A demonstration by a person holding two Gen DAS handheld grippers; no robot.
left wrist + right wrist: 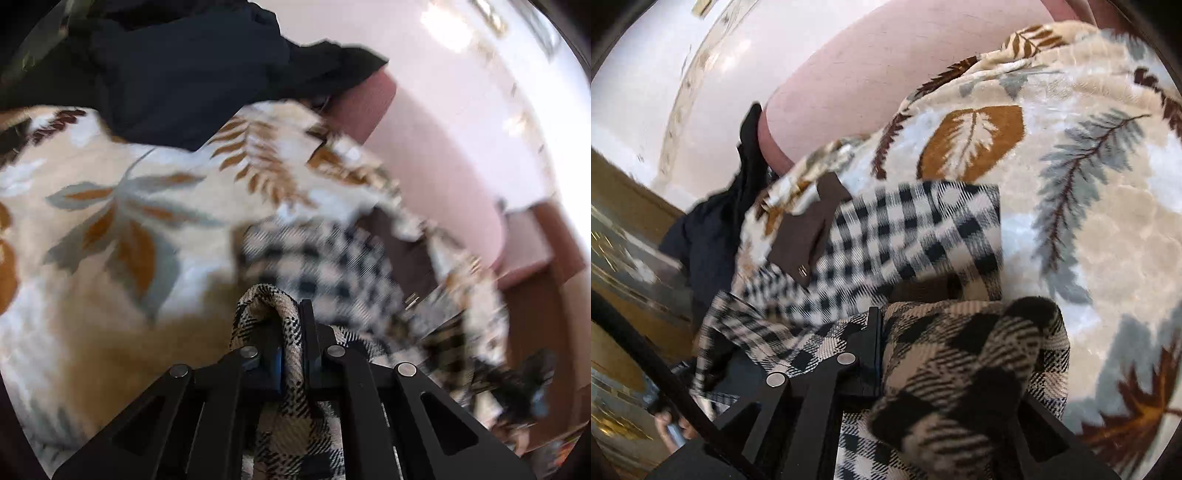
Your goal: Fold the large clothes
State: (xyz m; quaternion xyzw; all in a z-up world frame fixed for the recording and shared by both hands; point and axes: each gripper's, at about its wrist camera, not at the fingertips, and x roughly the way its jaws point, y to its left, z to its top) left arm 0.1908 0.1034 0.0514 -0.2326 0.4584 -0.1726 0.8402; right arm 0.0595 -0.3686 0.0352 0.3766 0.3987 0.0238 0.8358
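A beige and black checked garment (325,266) lies blurred over a cream blanket printed with leaves (110,206). My left gripper (291,332) is shut on a rolled edge of that checked cloth (266,299), which loops up between the fingers. In the right wrist view the same checked garment (908,236) spreads ahead, with a brown lined flap (801,236) at its left. My right gripper (882,350) is shut on a thick bunched fold of the checked cloth (979,369), which hides the right finger.
A heap of dark navy clothing (177,74) lies on the blanket at the upper left. A pink bed base (436,155) and pale floor (480,55) lie beyond. Dark clothes (709,236) hang off the bed edge, beside wooden furniture (628,206).
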